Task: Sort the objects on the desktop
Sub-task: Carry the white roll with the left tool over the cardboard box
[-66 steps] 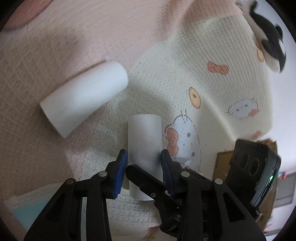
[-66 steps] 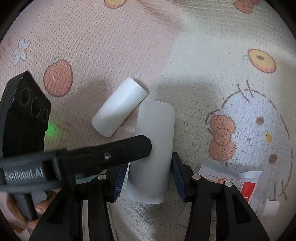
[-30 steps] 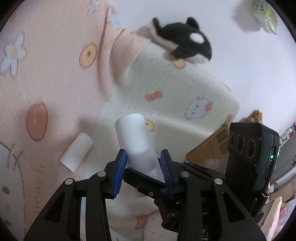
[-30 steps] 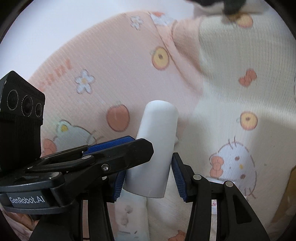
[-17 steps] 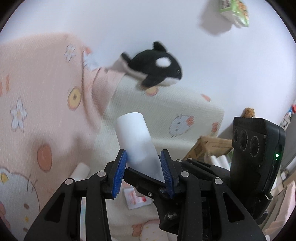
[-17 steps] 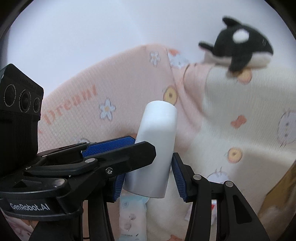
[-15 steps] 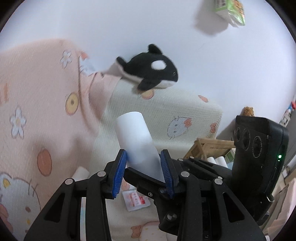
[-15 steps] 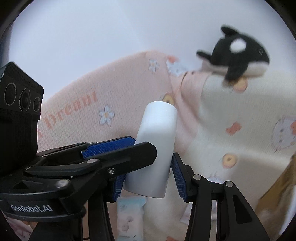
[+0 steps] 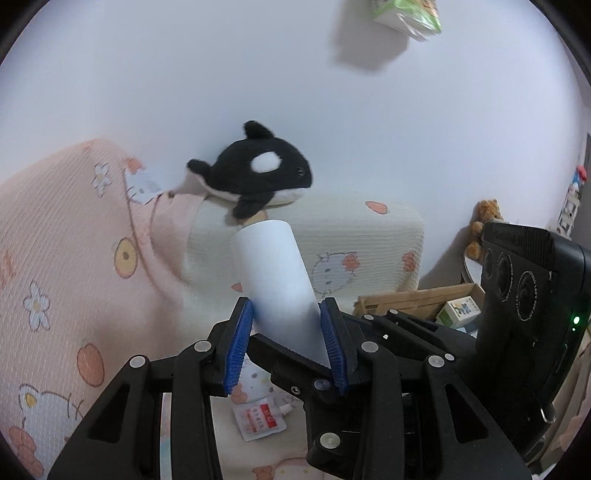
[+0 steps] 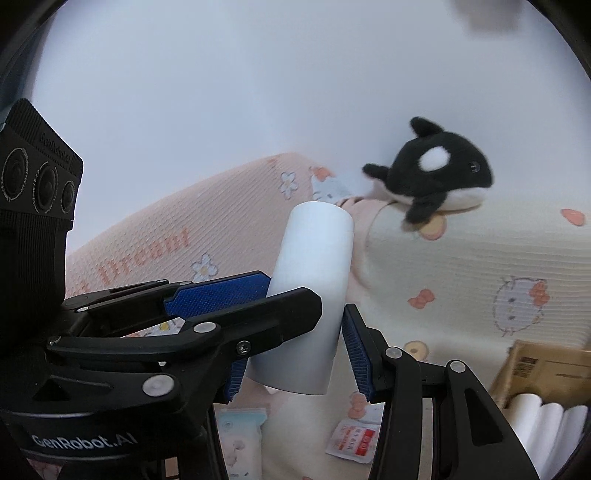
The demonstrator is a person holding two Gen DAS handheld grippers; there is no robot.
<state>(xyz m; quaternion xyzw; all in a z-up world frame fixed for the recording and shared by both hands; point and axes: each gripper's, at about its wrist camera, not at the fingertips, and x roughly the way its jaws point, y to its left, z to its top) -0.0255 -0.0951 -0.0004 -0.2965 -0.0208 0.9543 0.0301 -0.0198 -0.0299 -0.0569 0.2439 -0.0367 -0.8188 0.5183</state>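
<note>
A single white paper roll [image 9: 271, 266] stands tilted in the air, gripped by both grippers at once. My left gripper [image 9: 287, 345] is shut on its lower part, blue pads pressing on either side. My right gripper [image 10: 295, 363] is shut on the same roll [image 10: 314, 280], crossing the left one. In the right wrist view, a black finger of the left gripper lies across the roll's front. An open box [image 10: 535, 365] at the lower right holds more white rolls [image 10: 543, 417].
A black-and-white orca plush [image 9: 255, 184] lies on the cream blanket [image 9: 369, 229] against the white wall. Below, on the bedding, lie a red-and-white sachet [image 9: 258, 421] and a tissue pack [image 10: 240, 424]. A green packet [image 9: 406, 14] hangs high up, and a teddy bear [image 9: 484, 218] sits far right.
Both grippers have risen together with the roll. The bedding has dropped lower in both views, the wall fills the top, and the box of rolls has come into view at the right.
</note>
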